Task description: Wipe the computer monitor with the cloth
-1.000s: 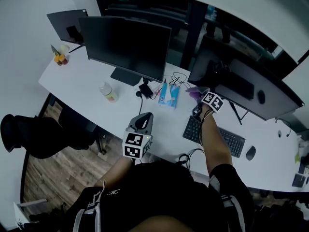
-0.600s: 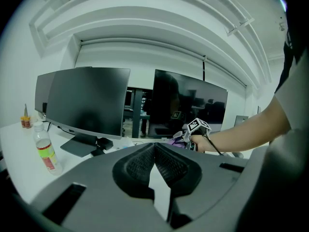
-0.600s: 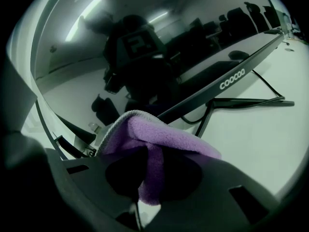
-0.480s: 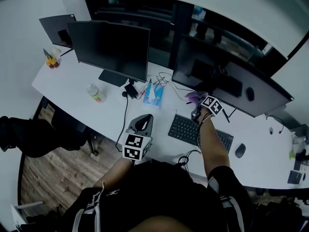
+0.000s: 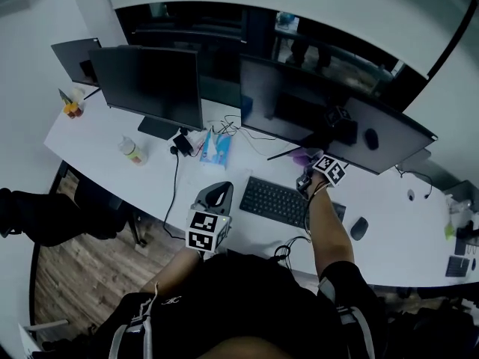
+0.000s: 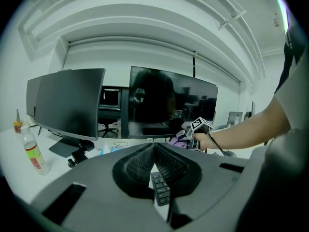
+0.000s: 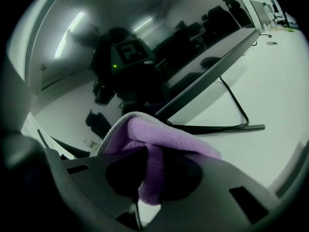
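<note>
Above the desk (image 5: 112,137), right gripper (image 7: 145,178) jaws clamp cloth (image 7: 161,139); left gripper (image 6: 154,161) jaws together.

The left gripper (image 5: 218,192) is held low and near the body, and its jaws are pressed together with nothing in them. The right arm (image 5: 327,223) reaches out far ahead, and the right gripper (image 5: 305,163) pinches a purple cloth (image 7: 159,139) tight
</note>
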A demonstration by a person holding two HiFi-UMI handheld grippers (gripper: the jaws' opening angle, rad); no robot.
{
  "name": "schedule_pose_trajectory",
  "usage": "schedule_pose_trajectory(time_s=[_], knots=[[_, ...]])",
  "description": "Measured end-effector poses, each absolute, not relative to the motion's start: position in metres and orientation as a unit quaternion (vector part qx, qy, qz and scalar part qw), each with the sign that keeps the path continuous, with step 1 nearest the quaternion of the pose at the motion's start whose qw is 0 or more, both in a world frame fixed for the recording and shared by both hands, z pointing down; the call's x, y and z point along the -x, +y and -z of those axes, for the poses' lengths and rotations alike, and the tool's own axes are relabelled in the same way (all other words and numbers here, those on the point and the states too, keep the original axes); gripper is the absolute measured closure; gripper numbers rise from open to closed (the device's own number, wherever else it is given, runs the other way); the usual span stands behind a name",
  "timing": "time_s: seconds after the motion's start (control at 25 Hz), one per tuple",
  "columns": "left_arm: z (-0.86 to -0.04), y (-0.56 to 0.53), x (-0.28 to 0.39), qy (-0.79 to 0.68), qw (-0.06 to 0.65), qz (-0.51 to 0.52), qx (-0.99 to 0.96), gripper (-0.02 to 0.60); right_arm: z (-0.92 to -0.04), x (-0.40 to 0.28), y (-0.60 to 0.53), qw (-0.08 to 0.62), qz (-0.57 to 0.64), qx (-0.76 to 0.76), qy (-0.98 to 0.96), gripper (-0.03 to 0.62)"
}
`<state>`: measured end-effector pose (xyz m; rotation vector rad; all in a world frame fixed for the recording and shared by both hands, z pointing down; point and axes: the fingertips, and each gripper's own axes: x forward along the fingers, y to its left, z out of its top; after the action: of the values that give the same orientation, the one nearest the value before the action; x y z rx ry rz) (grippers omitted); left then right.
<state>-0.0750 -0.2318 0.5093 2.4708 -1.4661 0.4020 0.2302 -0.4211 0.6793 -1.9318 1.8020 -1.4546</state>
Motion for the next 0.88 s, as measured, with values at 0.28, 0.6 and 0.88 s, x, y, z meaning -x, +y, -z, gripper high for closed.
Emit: schedule_pose_trajectory(time_s=[0.28, 0.6, 0.88], knots=[[-0.518, -0.220, 0.010, -0.485, 0.131, -0.147, -0.852, 0.568, -0.679, -0.294, -0.405, 0.066, 0.479, 0.639, 0.598, 0.522], [-0.530, -0.207, -0.048, -0.484, 0.139, -0.151, -0.850, 0.568, -0.684, -0.353, -0.391, 0.082, 0.481, 0.636, 0.598, 0.522], [-0.542, -0.189, -0.080, -0.489, 0.145, -0.165, -0.844, 0.568, -0.690, -0.410, -0.381, 0.102, 0.482, 0.642, 0.588, 0.522]])
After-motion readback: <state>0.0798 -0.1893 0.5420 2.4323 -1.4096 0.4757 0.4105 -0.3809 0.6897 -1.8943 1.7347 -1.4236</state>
